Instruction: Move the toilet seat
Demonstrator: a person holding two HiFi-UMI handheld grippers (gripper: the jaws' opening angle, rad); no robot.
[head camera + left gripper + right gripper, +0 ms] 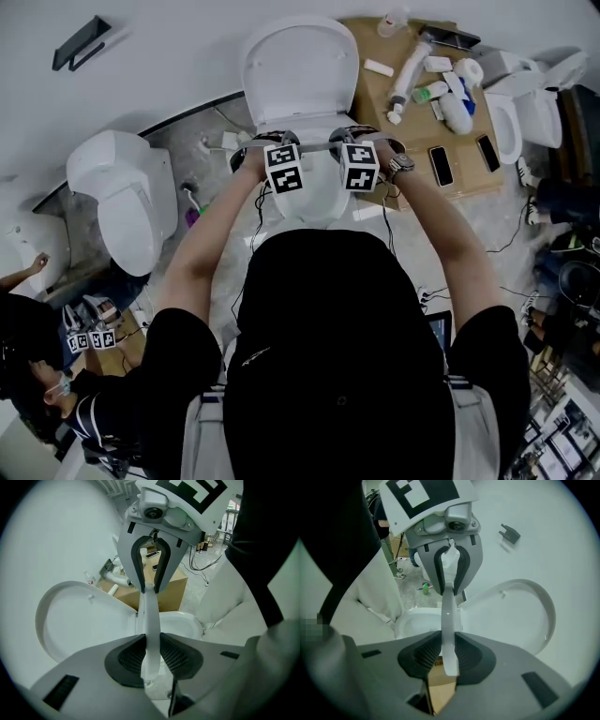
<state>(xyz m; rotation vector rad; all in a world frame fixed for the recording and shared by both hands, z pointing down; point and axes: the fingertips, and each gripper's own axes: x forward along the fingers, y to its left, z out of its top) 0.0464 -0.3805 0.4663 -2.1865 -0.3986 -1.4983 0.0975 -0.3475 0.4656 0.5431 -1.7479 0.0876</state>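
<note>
- The left gripper [151, 656] had its jaws partly closed, and both ribbed black pads [129, 657] pressed flat on the thin white toilet seat [150, 616], which showed edge-on between them
- The right gripper [447, 652] was set the same way, with its pads [421, 652] clamped on the opposite side of the seat's rim
- That made two grippers, each with one marker cube and each in one of the person's hands, gripping one seat, face to face across it
- The seat hung just above the toilet bowl [317, 195], roughly level between the two grippers, clear of the bowl's rim
- One lid [300, 66] stood raised behind the bowl
- One cardboard box [375, 112] sat just right of the bowl, with bottles and tubes scattered on it and two dark phones [441, 166] side by side
- A second toilet [122, 197] stood well left of the bowl with its lid down, and a third [525, 108] stood well right of it, past the box
- One black bracket [80, 42] was fixed on the wall left of the bowl, beyond the second toilet
</note>
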